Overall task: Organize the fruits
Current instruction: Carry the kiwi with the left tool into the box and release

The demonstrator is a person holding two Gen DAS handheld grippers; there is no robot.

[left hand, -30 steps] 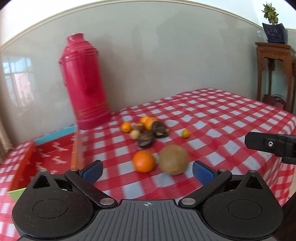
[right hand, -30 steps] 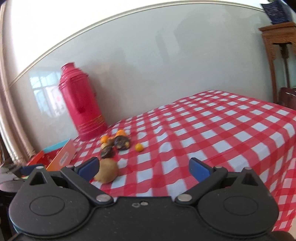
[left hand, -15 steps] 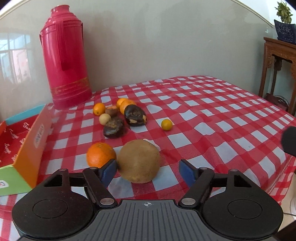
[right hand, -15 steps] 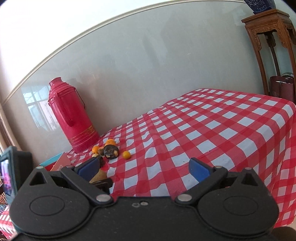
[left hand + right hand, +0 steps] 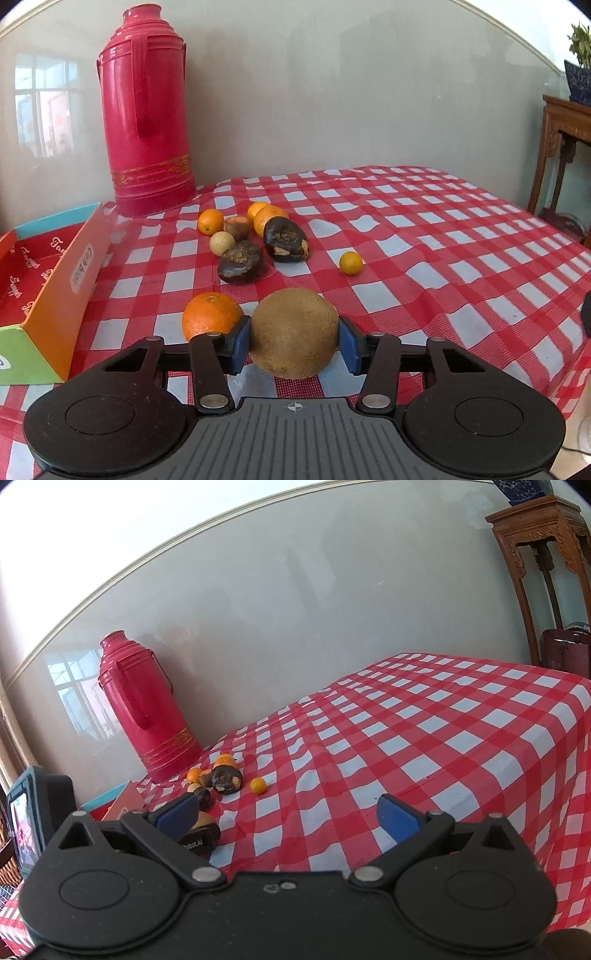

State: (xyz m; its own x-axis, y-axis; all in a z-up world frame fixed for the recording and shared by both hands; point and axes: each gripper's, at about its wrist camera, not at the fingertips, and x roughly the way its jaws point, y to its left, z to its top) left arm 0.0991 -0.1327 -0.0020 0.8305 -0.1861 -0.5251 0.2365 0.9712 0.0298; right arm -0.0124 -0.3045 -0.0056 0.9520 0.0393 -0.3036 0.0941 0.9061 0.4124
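Left wrist view: my left gripper [image 5: 294,341] has both blue pads against the sides of the brown round fruit [image 5: 294,332], so it's clamped on it, fruit centred between the fingers. Can't tell if it's lifted or resting on the checked surface [image 5: 424,236]. An orange [image 5: 211,315] sits just beside the left pad [image 5: 242,341], touching or nearly. The open red box [image 5: 48,280] lies to my left, long side running away from me, near wall facing the fruit. My guess: the next move is a lift and a swing left over that wall, clearing the orange. Right gripper [image 5: 291,812] is spread wide, holding nothing, well apart from the remaining fruit cluster [image 5: 221,777]; left one is nearer.
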